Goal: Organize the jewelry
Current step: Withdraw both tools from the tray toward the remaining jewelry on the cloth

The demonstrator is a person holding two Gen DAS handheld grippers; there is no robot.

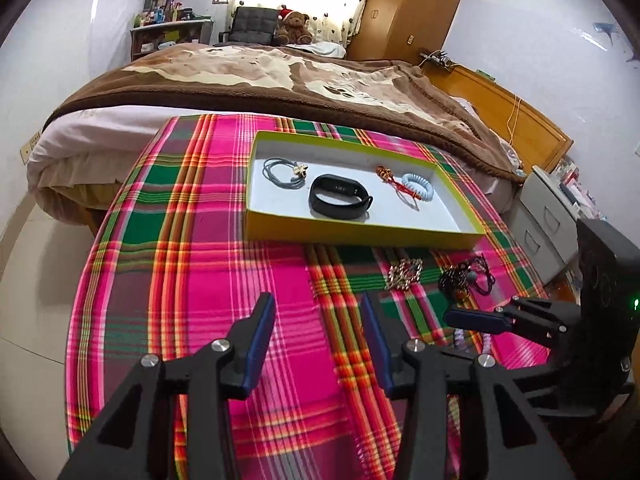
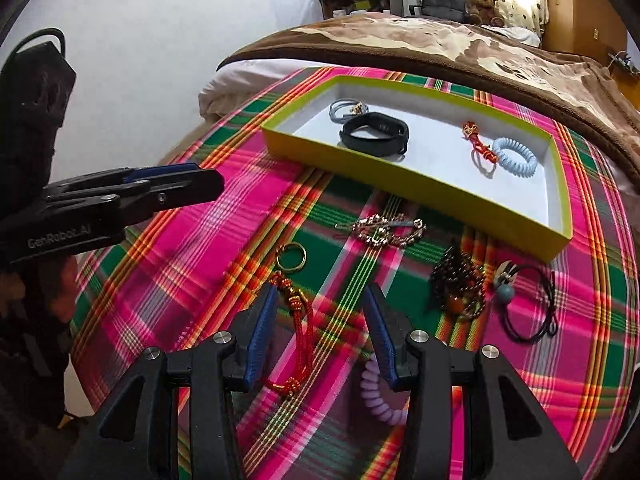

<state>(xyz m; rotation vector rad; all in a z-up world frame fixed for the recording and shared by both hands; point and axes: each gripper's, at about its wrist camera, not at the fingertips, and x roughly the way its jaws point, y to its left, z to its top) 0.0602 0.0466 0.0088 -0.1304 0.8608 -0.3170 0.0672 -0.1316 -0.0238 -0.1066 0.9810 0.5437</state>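
Observation:
A yellow-green box tray (image 1: 360, 236) (image 2: 408, 184) on the plaid cloth holds a grey hair tie (image 1: 280, 172), a black fitness band (image 1: 340, 200) (image 2: 374, 134), a red knotted cord (image 2: 478, 144) and a pale blue coil tie (image 2: 514, 156). Loose on the cloth lie a gold chain (image 2: 384, 232), a gold ring (image 2: 292, 256), a red tassel cord (image 2: 300, 336), a dark bead bracelet (image 2: 460, 288), a black hair tie (image 2: 532, 304) and a lilac coil tie (image 2: 380, 396). My left gripper (image 1: 318, 320) is open and empty. My right gripper (image 2: 320, 312) is open, low over the red tassel cord.
The plaid cloth (image 1: 200, 280) covers a small table beside a bed with a brown blanket (image 1: 280, 80). Grey drawers (image 1: 548, 216) stand to the right. The right gripper shows at the right edge of the left wrist view (image 1: 480, 318).

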